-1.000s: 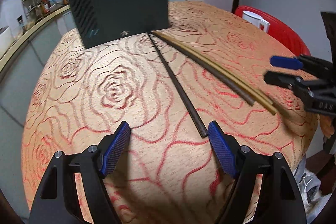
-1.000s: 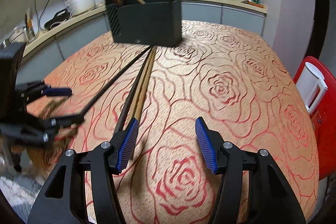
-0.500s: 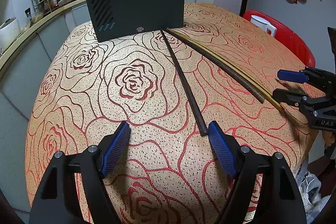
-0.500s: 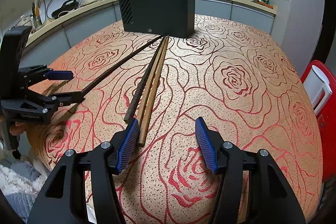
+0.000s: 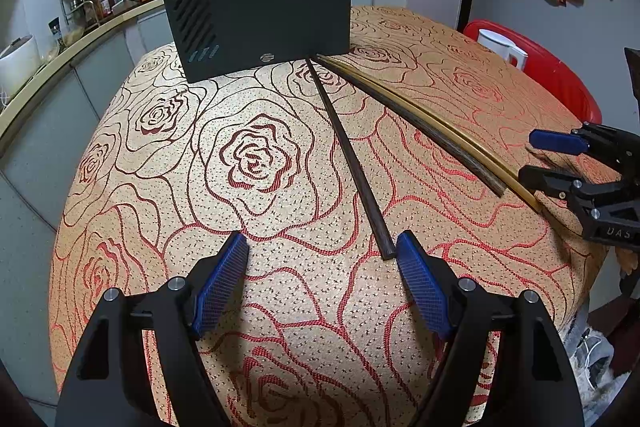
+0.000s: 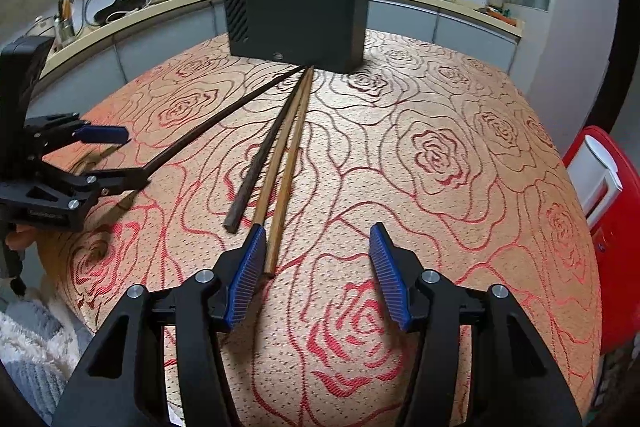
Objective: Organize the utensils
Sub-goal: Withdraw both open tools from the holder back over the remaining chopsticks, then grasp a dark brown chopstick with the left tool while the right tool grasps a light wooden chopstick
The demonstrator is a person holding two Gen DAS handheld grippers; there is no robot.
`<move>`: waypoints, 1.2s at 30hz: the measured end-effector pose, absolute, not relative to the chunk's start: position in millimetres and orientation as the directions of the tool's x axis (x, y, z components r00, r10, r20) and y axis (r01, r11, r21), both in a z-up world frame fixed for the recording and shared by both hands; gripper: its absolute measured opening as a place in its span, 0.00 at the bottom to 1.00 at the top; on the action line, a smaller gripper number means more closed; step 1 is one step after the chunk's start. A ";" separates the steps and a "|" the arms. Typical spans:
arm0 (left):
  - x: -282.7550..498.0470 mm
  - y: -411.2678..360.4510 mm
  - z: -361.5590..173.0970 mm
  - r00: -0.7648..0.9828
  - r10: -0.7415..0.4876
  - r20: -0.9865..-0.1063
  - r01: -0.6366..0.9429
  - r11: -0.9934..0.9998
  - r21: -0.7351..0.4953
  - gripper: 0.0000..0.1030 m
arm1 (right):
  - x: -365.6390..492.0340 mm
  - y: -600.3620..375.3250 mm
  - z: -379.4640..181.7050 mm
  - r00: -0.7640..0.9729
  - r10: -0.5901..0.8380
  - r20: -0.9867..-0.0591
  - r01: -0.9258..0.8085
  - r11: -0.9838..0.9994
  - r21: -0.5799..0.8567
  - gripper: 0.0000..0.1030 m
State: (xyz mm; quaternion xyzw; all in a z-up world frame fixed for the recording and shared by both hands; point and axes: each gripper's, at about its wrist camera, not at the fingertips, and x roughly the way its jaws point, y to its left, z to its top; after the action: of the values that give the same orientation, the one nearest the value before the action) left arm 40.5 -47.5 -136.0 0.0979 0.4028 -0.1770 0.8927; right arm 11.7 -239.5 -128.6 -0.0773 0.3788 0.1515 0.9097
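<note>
A black utensil holder (image 5: 260,23) (image 6: 298,19) stands at the far side of the table with several chopsticks in it. A dark chopstick (image 5: 348,159) (image 6: 216,125) lies on the rose cloth, its near end just by the right finger of my open left gripper (image 5: 322,257). A dark brown chopstick (image 5: 416,129) (image 6: 262,157) and light wooden ones (image 5: 480,155) (image 6: 286,179) lie beside it. My open right gripper (image 6: 318,247) hovers with its left finger by the near ends of the wooden chopsticks. Each gripper shows in the other's view: the right (image 5: 536,159), the left (image 6: 128,161).
A table with a tan and red rose-patterned cloth (image 5: 248,163) (image 6: 440,163). A red chair with a white kettle (image 5: 504,49) (image 6: 600,167) stands by the table. A kitchen counter (image 6: 120,19) with appliances runs behind.
Both grippers have moved forward, closer to the near ends of the chopsticks, and the holder now looks nearer. Both jaws stay open.
</note>
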 end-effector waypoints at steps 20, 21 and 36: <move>35.8 -53.4 -134.6 0.632 -0.248 -0.734 0.404 0.914 0.039 0.45 | 16.2 -243.0 -132.0 0.672 0.203 -0.712 -0.316 0.948 -0.029 0.21; 36.5 -52.5 -134.5 0.635 -0.242 -0.734 0.395 0.918 0.039 0.43 | 17.0 -244.0 -131.9 0.675 0.196 -0.711 -0.307 0.951 -0.029 0.21; 34.2 -55.8 -134.2 0.650 -0.242 -0.720 0.394 0.918 0.046 0.08 | 17.0 -241.5 -133.0 0.675 0.225 -0.703 -0.325 0.945 -0.010 0.12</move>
State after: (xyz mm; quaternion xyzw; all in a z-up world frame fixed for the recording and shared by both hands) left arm 34.2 -55.8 -134.2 0.0996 0.3792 -0.1761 0.9029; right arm 17.0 -241.5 -133.0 -0.0675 0.3738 0.1507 0.9127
